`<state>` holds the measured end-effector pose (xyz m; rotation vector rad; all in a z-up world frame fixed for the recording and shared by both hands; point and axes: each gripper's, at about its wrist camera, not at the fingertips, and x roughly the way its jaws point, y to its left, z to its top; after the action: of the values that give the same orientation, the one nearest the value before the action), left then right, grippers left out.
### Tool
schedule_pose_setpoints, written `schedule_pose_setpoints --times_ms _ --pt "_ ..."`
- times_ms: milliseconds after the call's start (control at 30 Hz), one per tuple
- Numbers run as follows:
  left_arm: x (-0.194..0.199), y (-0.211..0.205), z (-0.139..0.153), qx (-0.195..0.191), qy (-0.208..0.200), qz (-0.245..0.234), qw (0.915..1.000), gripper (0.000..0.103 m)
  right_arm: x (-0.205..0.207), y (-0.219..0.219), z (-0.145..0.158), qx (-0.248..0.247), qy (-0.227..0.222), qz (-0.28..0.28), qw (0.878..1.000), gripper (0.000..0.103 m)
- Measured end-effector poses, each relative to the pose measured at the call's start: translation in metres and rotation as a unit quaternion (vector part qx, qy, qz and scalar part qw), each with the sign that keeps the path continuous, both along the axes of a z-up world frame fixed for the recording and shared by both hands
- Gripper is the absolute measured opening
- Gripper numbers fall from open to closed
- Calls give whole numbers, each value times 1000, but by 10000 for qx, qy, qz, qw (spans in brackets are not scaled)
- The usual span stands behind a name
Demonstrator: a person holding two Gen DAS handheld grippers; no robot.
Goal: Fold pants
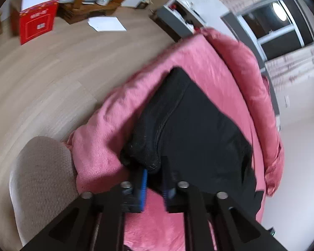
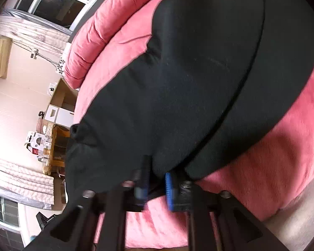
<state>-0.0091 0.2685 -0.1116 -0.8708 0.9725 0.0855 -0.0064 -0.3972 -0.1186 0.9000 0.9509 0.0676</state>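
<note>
Blue-padded jaws of the left gripper [image 1: 155, 177] clench a thick bunched edge of the black soft-knit pants [image 1: 198, 121]; the right gripper [image 2: 157, 179] likewise pinches their near hem. Beyond both, the limp, light pants drape across the pink plush blanket [image 1: 119, 113]. Gripping doubled edges should prevent slipping.

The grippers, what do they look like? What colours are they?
Both look alike. The left gripper has two black fingers with bright blue ridged pads on the inner faces. Behind them, black angled bars carry round silver bolt heads. The right gripper has the same black frame, blue pads and silver bolts. No cables, markings or sleeves show.
</note>
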Motion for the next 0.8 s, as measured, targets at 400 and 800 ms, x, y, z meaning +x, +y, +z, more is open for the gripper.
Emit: schedule_pose_setpoints --times_ms 400,800 --pt "-5 -15 55 1210 -999 163 9875 23 17 -124 16 -671 -568 -1395 9863 56" --pt "65 -126 36 1874 -827 -1742 9632 24 60 -225 5 -520 -333 -2123 9752 14"
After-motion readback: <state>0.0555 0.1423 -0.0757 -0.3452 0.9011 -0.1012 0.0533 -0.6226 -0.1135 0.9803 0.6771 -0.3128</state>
